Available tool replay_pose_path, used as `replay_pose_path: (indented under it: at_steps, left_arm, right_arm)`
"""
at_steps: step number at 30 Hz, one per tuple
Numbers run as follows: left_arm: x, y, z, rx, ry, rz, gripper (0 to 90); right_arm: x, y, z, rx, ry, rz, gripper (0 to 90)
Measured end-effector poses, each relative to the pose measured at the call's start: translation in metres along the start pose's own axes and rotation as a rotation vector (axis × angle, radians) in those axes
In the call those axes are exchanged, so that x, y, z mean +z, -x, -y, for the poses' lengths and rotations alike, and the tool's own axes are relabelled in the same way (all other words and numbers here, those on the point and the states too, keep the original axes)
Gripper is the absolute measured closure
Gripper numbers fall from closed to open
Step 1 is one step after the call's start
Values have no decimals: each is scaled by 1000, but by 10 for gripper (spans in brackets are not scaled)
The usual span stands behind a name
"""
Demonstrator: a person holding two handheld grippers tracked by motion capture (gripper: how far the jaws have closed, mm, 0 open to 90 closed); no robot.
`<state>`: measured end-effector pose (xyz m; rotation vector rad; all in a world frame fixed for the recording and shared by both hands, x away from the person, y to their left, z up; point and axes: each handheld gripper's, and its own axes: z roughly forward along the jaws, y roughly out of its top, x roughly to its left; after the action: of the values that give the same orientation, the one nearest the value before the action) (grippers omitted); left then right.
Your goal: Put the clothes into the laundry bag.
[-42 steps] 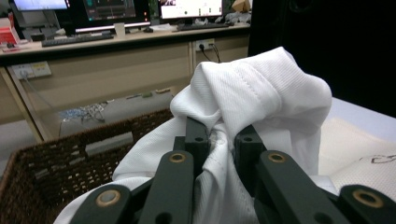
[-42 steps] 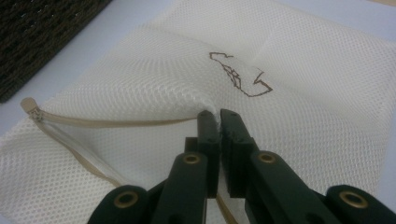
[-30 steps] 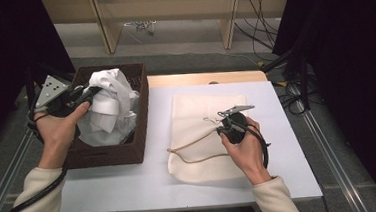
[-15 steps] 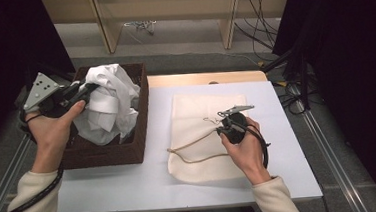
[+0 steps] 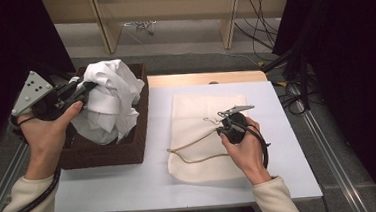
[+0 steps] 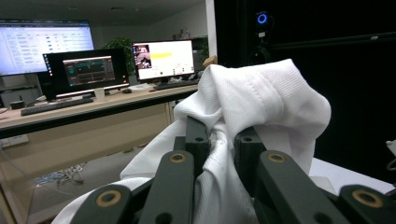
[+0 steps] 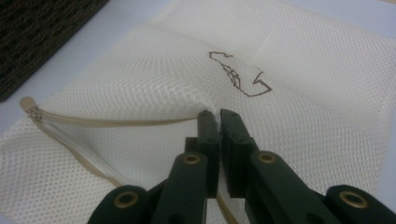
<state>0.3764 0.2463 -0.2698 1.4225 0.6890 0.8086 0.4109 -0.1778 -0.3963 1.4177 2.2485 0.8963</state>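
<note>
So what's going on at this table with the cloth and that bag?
A person works with a hand-held gripper in each hand. The left gripper is clamped on a white garment and holds it above a dark woven basket. The right gripper pinches the zipped edge of a cream mesh laundry bag lying flat on the white table, its opening lifted slightly.
</note>
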Motion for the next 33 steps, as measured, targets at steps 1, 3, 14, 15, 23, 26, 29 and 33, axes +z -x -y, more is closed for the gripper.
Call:
replay_pose_path:
  at_steps: [1,3,14,15,23,26,29,33]
  left_arm:
    - [0,2,-1,-1,6,7,799]
    - [0,6,-4,-3,15,39,799]
    - [0,25,-13,18,25,114,799]
    - [0,27,-13,16,29,122,799]
    - [0,43,-14,-26,13,166,800]
    - [-1,51,-16,-44,16,201,800]
    - [-1,54,-18,-38,17,219,799]
    - [-2,63,-19,-50,11,265,799]
  right_arm:
    - [0,0,0,0,-1,0,884]
    - [0,1,0,-15,2,1,884]
    - [0,0,0,-3,-8,4,884]
    - [-1,0,0,-5,-10,3,884]
    - [-1,0,0,-8,-12,2,884]
    - [-1,0,0,-7,-10,3,884]
    - [-1,0,0,-1,-8,3,884]
    - [0,1,0,-10,-1,-1,884]
